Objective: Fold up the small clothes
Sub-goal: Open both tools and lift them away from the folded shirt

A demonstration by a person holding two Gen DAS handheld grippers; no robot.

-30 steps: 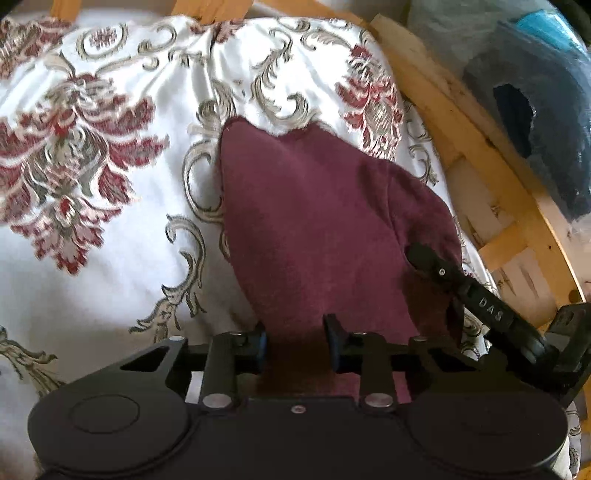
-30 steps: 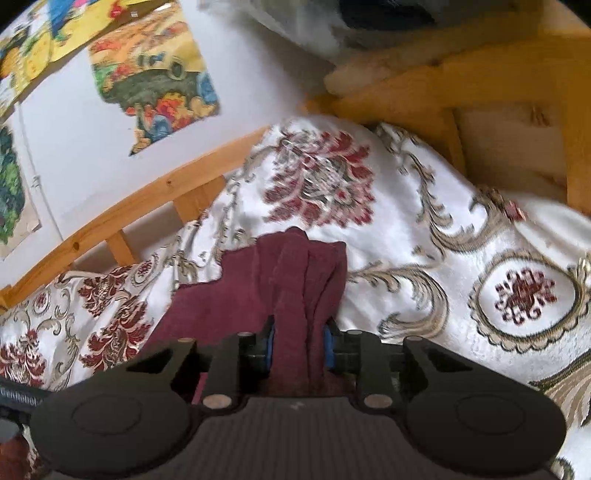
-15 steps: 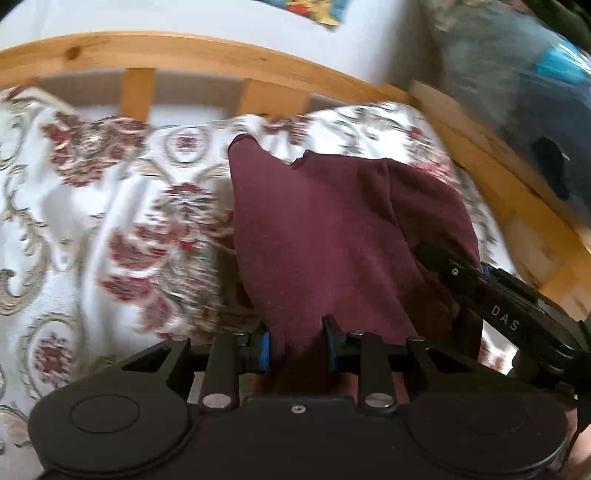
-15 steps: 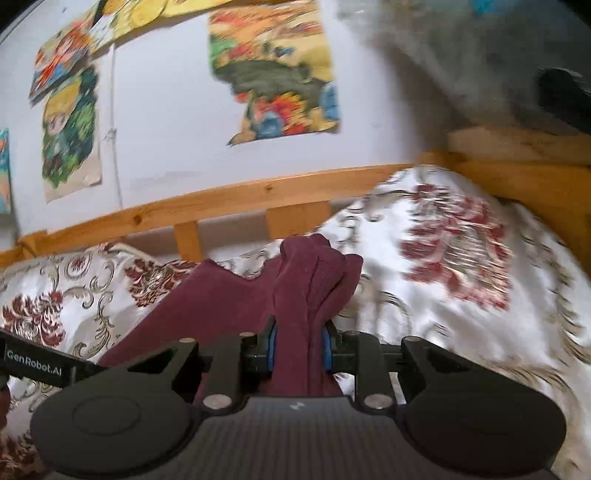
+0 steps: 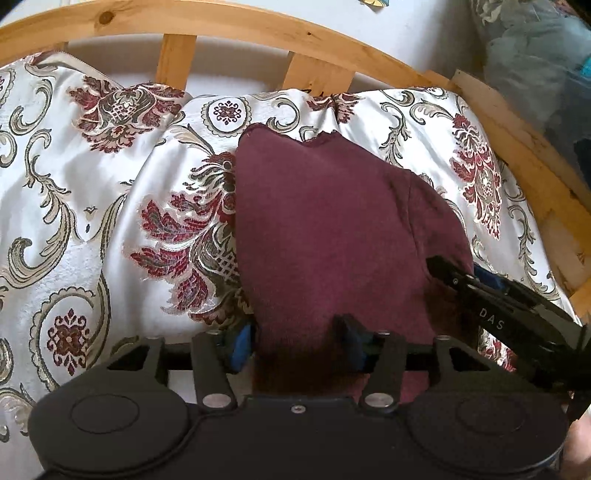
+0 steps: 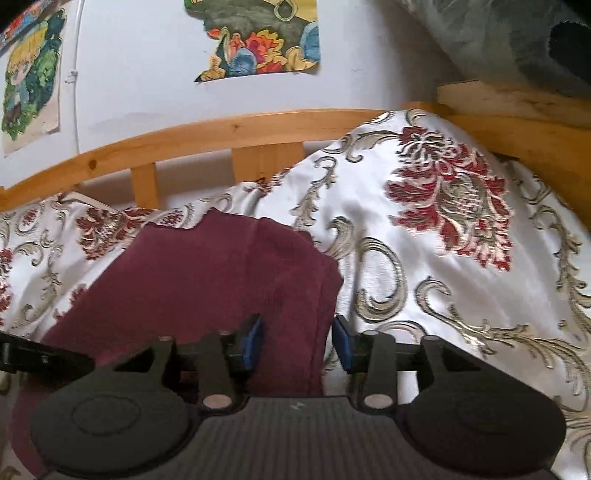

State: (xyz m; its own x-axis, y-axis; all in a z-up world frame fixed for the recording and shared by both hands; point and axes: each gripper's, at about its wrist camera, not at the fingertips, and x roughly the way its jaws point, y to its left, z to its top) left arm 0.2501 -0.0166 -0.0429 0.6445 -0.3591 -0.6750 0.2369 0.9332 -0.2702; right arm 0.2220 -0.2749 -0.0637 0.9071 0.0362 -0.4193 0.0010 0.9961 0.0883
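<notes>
Release of the maroon garment [image 5: 332, 229] after a fold, on the patterned bedspread [image 5: 92, 221] at frame centre.

Both claws have just been opening. The left gripper [image 5: 295, 341] stands released with the near hem between its blue pads [image 5: 242, 345], no longer pinched; the right gripper [image 6: 297, 341] is likewise released astride the folded right edge, its body entering the left view at lower right. To finish well, judge that each tool should back straight out along its fingers, low and slowly, so the pads do not drag the hem and spoil the fold below the wooden rail [image 5: 221, 22].
</notes>
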